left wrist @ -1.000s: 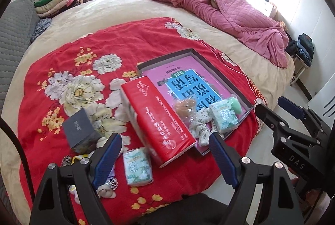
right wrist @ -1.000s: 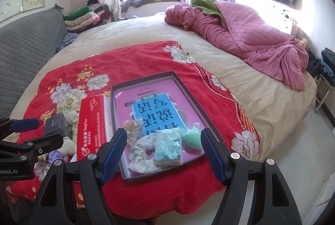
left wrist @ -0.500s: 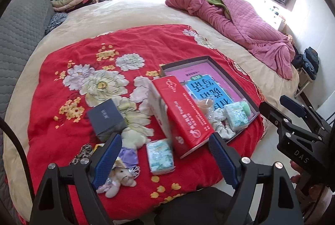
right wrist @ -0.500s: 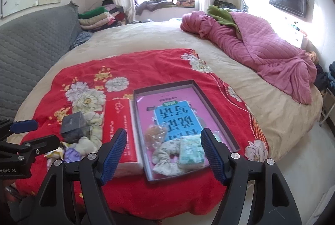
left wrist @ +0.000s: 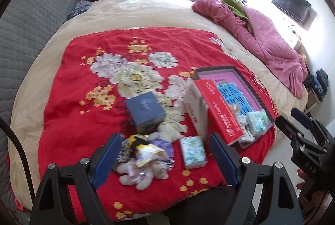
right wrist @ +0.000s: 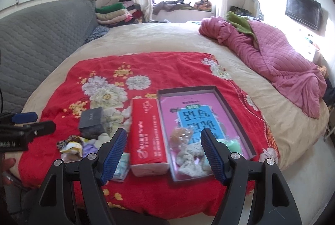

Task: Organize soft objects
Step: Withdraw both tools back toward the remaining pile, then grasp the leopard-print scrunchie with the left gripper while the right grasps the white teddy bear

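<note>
On the red flowered blanket (left wrist: 83,120) lies a pale plush toy (left wrist: 142,172) under a yellow-white packet (left wrist: 148,153), beside a patterned tissue pack (left wrist: 193,151). My left gripper (left wrist: 165,138) hovers open just above and in front of them, holding nothing. A dark blue box (left wrist: 145,109) and a long red tissue package (left wrist: 217,112) sit behind. The grey-rimmed tray (right wrist: 228,103) holds a scrunchie (right wrist: 191,160), an orange item in clear wrap (right wrist: 180,135) and a green item (right wrist: 232,144). My right gripper (right wrist: 164,134) is open and empty, in front of the red tissue package (right wrist: 146,130) and the tray.
A pink quilt (right wrist: 282,57) is heaped at the bed's right side. Folded clothes (right wrist: 117,13) are stacked at the far left by the grey padded headboard (right wrist: 41,32). The bed's near edge drops to pale floor (right wrist: 309,162) on the right.
Both grippers moved left along the bed's near edge and rolled slightly. The plush toy and packet came into the left wrist view. Neither pair of jaws changed.
</note>
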The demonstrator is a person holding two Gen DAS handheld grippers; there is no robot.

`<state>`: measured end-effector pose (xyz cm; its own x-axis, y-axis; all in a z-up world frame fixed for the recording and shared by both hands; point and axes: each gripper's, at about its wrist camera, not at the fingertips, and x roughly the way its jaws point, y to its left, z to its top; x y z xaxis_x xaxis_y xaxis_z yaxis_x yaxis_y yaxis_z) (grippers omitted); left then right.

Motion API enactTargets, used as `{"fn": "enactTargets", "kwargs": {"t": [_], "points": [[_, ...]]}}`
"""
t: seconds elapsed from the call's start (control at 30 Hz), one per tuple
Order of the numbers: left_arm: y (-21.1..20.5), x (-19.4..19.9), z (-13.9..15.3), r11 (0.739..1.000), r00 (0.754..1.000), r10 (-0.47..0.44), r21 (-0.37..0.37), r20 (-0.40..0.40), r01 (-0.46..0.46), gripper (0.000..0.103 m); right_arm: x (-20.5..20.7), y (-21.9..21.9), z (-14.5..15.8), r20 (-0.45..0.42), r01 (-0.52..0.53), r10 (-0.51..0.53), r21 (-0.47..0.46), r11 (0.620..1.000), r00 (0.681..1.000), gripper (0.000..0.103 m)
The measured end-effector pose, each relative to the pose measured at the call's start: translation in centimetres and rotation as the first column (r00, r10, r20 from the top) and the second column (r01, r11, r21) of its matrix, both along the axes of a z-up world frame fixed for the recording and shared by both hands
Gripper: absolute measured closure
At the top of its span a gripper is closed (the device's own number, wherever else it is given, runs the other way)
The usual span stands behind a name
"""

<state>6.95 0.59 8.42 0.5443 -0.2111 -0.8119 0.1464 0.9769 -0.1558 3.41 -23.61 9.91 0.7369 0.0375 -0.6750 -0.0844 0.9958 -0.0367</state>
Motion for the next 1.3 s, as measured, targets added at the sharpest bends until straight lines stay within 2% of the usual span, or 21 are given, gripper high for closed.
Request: {"fn": "enactTargets", "kwargs": {"t": [0.33,0.63,0.87,0.97,1.1,1.3], "points": [[4.9,-0.1,-1.3,0.996,0.995,0.089,-0.026,-0.035,-0.09,0.018,0.1,4.2,-1.6,-0.043,-0.089,0.089,-0.007,0.996,0.995,0.029],[8.5,-0.8,-4.4,0.988,0.984,0.15,-0.034,-0.098,-0.154,0.018,-0.1,7.4,-4.0,-0.106,-0.179,0.175,-0.027,0.983,0.979,0.029],[9.0,-1.8,-7.6,0.991,0.98,0.132,-0.012,-0.151,-0.135,0.018,-0.2,9.2,-6.7,-0.175,-0.233,0.222,-0.048,0.971,0.959,0.029],[8.8,-2.2,-9.3,0.992,0.976,0.114,-0.026,-0.183,-0.121,0.018,-0.3,10.1,-8.5,-0.218,-0.264,0.241,-0.082,0.961,0.946,0.029],[8.2,-2.8,-11.3,0.991,0.972,0.07,-0.092,-0.223,-0.093,0.018,-0.3,10.9,-10.4,-0.265,-0.297,0.259,-0.113,0.948,0.929,0.029],[8.5,-2.6,-13.4,0.991,0.962,0.085,-0.074,-0.259,-0.108,0.018,-0.2,12.0,-11.3,-0.292,-0.357,0.317,-0.094,0.929,0.903,0.029]]}}
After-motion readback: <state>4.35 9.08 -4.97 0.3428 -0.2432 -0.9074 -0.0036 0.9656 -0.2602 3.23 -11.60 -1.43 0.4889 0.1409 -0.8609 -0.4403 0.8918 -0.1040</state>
